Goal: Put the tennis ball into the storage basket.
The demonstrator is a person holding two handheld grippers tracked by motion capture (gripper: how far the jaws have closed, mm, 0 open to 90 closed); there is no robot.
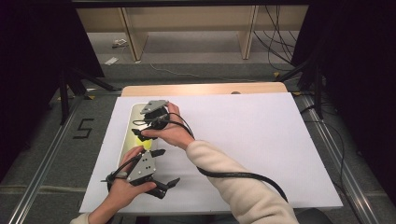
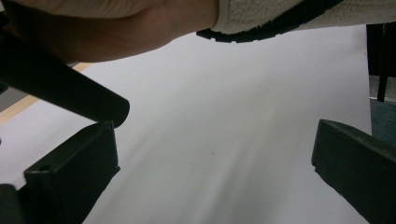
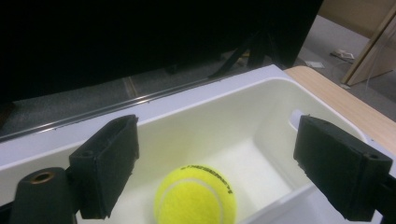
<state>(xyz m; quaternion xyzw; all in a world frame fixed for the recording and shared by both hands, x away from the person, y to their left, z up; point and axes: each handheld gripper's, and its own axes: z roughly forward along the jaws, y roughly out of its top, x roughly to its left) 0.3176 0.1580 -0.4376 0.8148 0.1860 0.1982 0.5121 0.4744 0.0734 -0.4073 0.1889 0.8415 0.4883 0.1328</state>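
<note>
Broadly, an inventory from largest to smallest. Room: dim, black curtains at both sides, grey carpeted floor [image 1: 56, 154] with a taped numeral and metal rails, pale wooden furniture legs and loose cables at the back. Tabletop [image 1: 201, 88]: light wood, its far edge bare, the rest covered by a large white sheet [image 1: 261, 140] lying flat. White bin [image 3: 261, 107]: oblong, cream-walled, standing at the sheet's left part; in the high view its rim [image 1: 133, 109] shows beside the person's right hand. Right tongs [image 1: 140, 134]: held over the bin and pointing down into it; the right gripper view has the jaws standing well apart, nothing between the pads, the ball below and between them. Left tongs [image 1: 164, 185]: resting low over the near left of the sheet, jaws spread wide over bare paper, gripping nothing. Tennis ball [image 3: 195, 196]: yellow-green, printed lettering uppermost, lying on the bin's floor near its near wall, free of the pads. Step judged in hand: the ball appears deposited in the bin and let go. Next move, as a judgement: lift the right tongs straight up clear of the rim without nudging the bin wall, the left staying put.
</note>
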